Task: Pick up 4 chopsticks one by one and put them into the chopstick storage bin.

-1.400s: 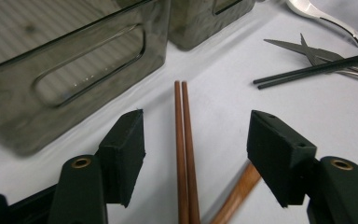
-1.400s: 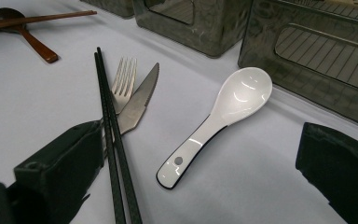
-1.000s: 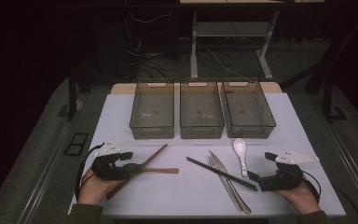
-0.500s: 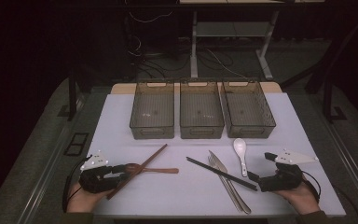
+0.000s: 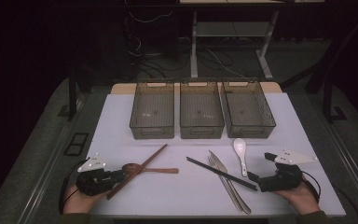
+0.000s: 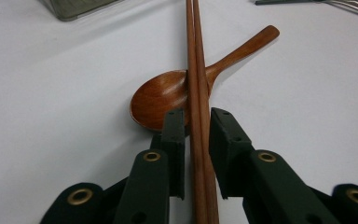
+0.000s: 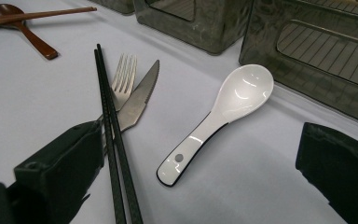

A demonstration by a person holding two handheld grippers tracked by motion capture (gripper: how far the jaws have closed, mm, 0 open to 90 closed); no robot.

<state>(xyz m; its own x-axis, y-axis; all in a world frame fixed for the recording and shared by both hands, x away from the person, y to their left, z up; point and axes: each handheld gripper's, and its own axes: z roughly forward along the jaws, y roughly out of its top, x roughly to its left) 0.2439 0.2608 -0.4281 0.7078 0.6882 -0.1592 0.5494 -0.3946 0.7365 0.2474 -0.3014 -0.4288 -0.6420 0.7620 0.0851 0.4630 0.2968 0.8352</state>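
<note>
A pair of wooden chopsticks (image 5: 144, 163) lies slantwise across the bowl of a wooden spoon (image 5: 133, 167) at the table's front left. My left gripper (image 5: 120, 175) sits at their near end. In the left gripper view its jaws stand close against both sides of the chopsticks (image 6: 196, 56), just short of the spoon (image 6: 158, 98). My right gripper (image 5: 259, 168) rests at the front right, wide open. Black chopsticks (image 7: 107, 116) run past its left jaw, and a white spoon (image 7: 242, 91) lies ahead between the jaws.
Three empty smoky plastic bins (image 5: 151, 130) (image 5: 201, 131) (image 5: 248, 130) stand in a row at the back of the white mat. A metal fork (image 7: 123, 74) and knife (image 7: 140, 98) lie under the black chopsticks (image 5: 219, 172). The white spoon (image 5: 239, 149) points toward the right bin.
My left gripper has drawn back to the left and toward the near edge along the wooden chopsticks, which stay put. The right gripper has not moved.
</note>
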